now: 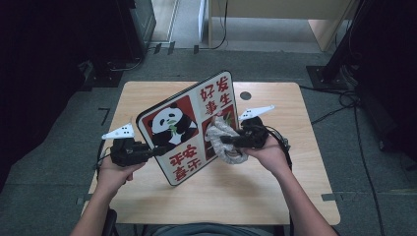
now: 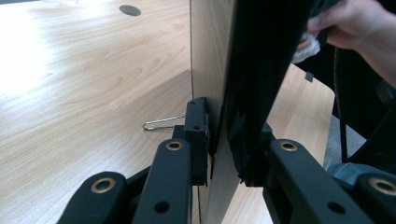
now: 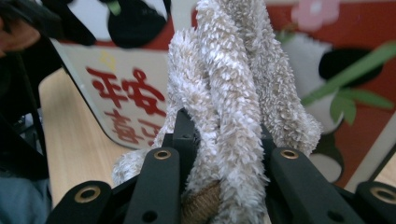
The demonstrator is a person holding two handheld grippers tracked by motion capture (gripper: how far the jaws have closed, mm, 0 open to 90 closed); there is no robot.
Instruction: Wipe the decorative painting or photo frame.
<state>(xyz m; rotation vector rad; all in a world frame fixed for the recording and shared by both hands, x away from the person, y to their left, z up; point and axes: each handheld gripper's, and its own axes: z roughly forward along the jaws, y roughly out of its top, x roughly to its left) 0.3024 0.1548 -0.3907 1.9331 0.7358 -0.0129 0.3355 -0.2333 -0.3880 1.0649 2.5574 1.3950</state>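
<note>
Grey floor surrounds a light wooden table (image 1: 275,191). Above its middle, a panda-printed board (image 1: 189,125) stands tilted on its lower edge, its left edge clamped in the left gripper (image 1: 156,151). Against the board's printed face hangs a fluffy beige cloth (image 1: 223,142), pinched tight in the right gripper (image 1: 227,139). Behind the board, a small metal clip (image 2: 161,123) lies on the table.

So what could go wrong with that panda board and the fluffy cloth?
The panda board stands tilted, held only at one edge by the left gripper, so a hard push from the cloth might twist it loose. The cloth hangs bunched in the right gripper and may wipe unevenly.
</note>
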